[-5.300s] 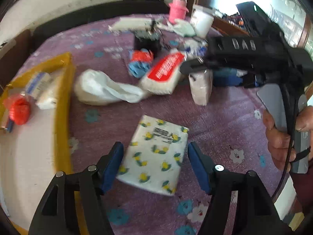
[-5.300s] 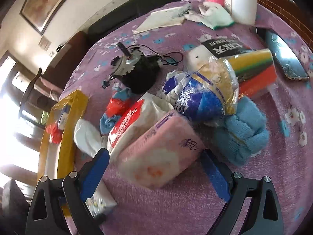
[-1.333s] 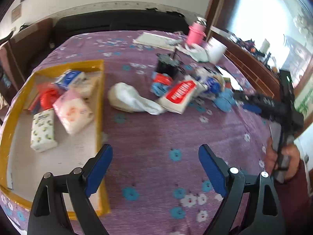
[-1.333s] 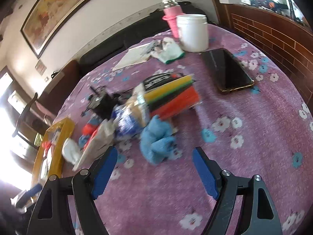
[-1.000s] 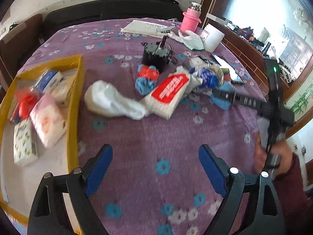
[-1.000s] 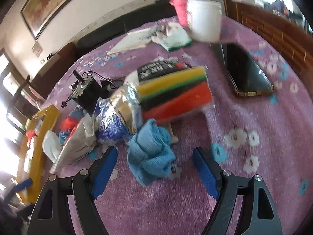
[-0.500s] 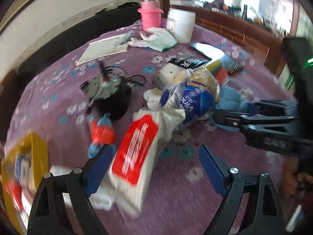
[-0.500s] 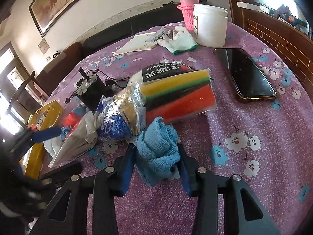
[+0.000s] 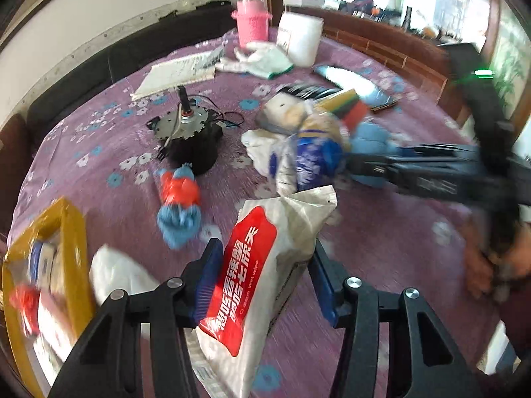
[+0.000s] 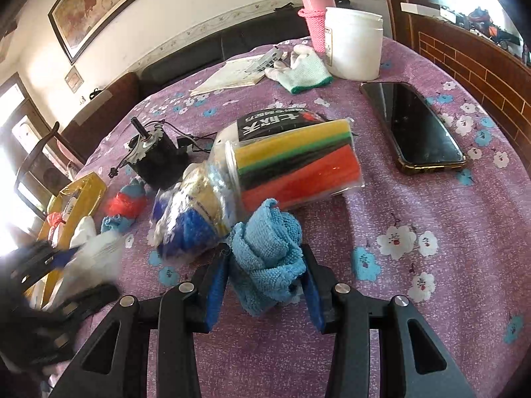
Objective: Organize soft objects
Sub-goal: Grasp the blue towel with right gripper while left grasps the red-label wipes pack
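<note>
My left gripper [image 9: 265, 282] is shut on a white wet-wipe pack with a red label [image 9: 262, 282] and holds it tilted over the purple cloth. My right gripper [image 10: 265, 285] is shut on a light blue towel [image 10: 265, 252], which also shows in the left wrist view [image 9: 371, 142]. A yellow tray [image 9: 71, 258] at the left holds tissue packs and a red bag. A white plastic bag [image 9: 113, 272] lies beside the tray. A red and blue cloth [image 9: 179, 202] lies in the middle. A bagged blue item [image 10: 189, 219] and a pack of coloured sponges [image 10: 298, 165] lie beyond the towel.
A black motor with wires [image 9: 192, 139] stands mid-table. A phone [image 10: 421, 129], a white jar [image 10: 351, 43], a pink bottle [image 10: 315, 16], a white glove [image 10: 302, 69] and a booklet [image 10: 232, 73] lie at the far side. The right gripper's body [image 9: 448, 175] crosses the left view.
My left gripper has closed on the wet-wipe pack and lifted it. My right gripper stays shut on the blue towel.
</note>
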`<control>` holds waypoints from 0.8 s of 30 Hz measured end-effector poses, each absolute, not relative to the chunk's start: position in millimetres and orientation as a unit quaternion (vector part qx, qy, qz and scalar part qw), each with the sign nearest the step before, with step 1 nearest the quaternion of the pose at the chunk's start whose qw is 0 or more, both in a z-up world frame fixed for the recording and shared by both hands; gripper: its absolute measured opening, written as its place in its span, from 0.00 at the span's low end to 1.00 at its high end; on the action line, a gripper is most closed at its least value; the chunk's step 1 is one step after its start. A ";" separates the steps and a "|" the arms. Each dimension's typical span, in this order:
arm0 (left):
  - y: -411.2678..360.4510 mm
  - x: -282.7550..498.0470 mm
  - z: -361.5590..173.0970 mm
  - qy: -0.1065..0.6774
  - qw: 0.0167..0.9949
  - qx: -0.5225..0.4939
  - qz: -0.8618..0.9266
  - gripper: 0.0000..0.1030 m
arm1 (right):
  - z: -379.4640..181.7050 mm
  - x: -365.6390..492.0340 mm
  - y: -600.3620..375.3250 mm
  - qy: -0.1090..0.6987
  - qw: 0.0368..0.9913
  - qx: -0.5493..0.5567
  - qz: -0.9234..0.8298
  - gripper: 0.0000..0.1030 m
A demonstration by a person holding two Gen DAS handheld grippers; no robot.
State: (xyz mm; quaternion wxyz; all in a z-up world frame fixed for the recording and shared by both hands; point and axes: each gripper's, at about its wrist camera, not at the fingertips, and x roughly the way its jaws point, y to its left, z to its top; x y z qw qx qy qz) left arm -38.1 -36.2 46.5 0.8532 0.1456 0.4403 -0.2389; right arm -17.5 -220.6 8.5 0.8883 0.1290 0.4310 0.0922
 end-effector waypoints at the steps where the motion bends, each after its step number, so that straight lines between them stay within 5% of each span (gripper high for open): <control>1: -30.9 -48.1 50.5 0.436 0.856 0.136 -0.242 0.50 | 8.4 -17.3 -220.9 0.431 0.888 0.129 0.092 0.42; 24: 124.7 -136.3 86.6 0.373 0.913 -0.032 -0.166 0.51 | 21.0 -36.4 -229.4 0.404 0.908 0.110 -0.002 0.41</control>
